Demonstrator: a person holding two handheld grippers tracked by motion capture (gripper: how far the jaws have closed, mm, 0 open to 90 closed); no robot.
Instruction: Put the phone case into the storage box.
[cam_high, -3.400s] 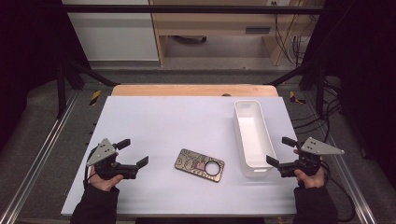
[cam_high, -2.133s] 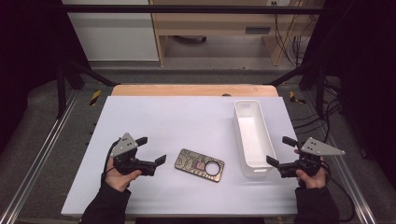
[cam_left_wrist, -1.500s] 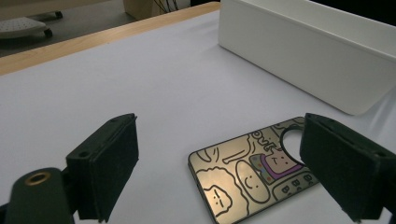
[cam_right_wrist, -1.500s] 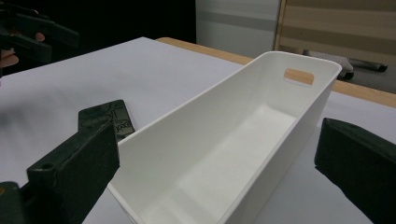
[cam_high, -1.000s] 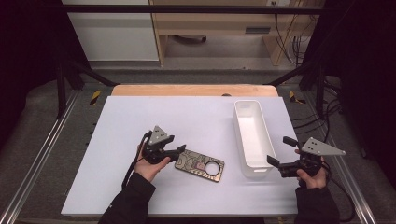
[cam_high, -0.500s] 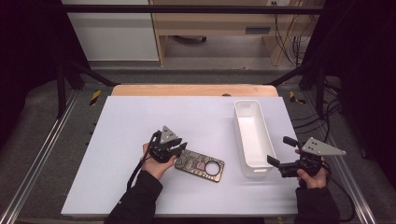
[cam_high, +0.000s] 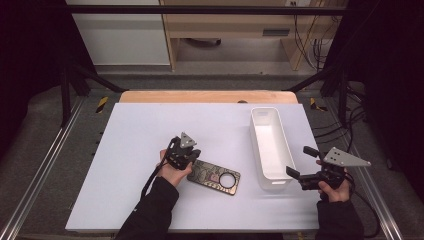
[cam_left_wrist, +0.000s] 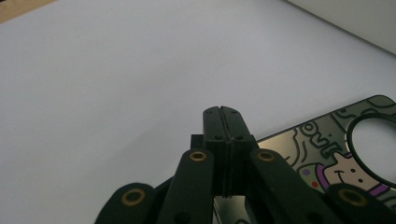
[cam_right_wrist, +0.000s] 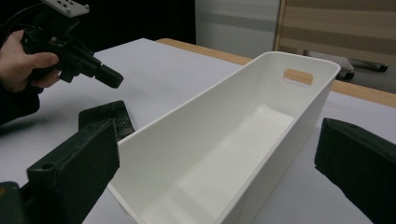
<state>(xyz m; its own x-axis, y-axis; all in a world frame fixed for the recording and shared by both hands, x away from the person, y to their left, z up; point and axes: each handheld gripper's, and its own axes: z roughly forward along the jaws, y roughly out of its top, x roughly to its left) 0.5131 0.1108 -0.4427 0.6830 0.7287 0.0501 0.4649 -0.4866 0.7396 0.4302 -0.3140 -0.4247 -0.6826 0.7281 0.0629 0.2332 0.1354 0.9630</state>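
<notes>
The left gripper's jaws had just been closing and met with nothing between them, seemingly just above the plate's near end on the desk. The right gripper's jaws stood spread beside the bin.

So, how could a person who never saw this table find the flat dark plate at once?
Start at the long white bin on the white table. Left of its near end lies the flat dark plate, right by the left gripper. It alone bears cartoon drawings and a round hole.
</notes>
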